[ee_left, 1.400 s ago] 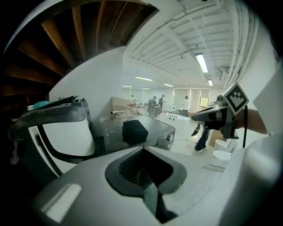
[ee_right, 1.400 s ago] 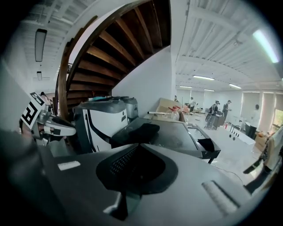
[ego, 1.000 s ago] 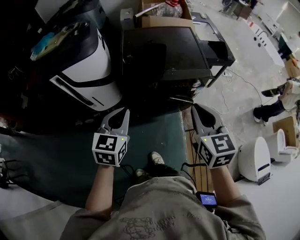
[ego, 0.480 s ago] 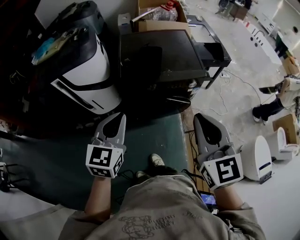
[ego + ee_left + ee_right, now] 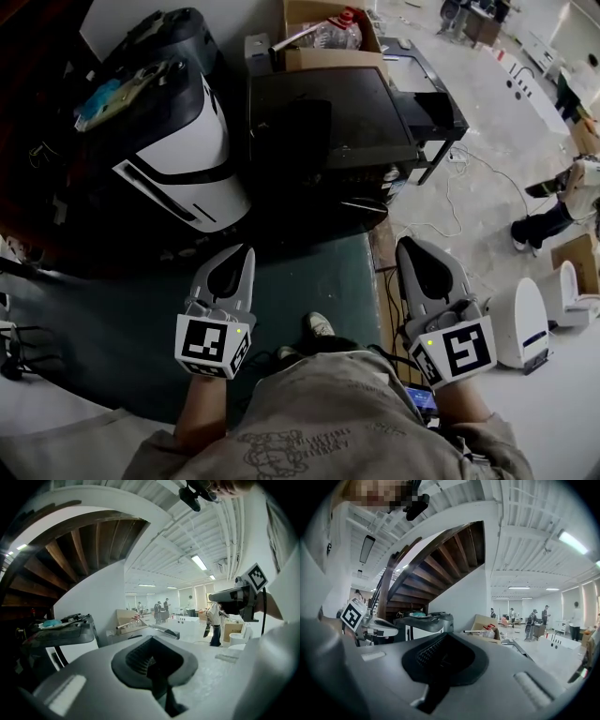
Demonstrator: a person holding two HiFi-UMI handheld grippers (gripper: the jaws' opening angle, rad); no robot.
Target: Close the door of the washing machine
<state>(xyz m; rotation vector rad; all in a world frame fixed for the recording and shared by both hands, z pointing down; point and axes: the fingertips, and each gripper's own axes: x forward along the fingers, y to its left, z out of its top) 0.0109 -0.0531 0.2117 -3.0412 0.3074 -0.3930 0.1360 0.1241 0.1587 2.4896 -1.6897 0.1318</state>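
Observation:
The washing machine (image 5: 328, 112) is the dark box straight ahead, seen from above. Its front face is in deep shadow, so I cannot tell how the door stands; a pale curved edge (image 5: 366, 202) shows low at the front. My left gripper (image 5: 246, 250) is shut and empty, held over the green mat short of the machine. My right gripper (image 5: 405, 243) is also shut and empty, near the machine's front right corner. In the left gripper view the left gripper (image 5: 151, 639) shows its jaws pressed together. The right gripper (image 5: 444, 637) looks the same in its own view.
A white and black appliance (image 5: 178, 141) leans at the left under a wooden stair. A cardboard box (image 5: 323, 37) with a bottle sits behind the machine. Cables trail on the floor at the right, near a small white unit (image 5: 525, 323) and a person (image 5: 553, 211).
Both grippers have drawn back a little toward my body and stayed shut. The head view has shifted slightly, so the machine sits a bit farther off.

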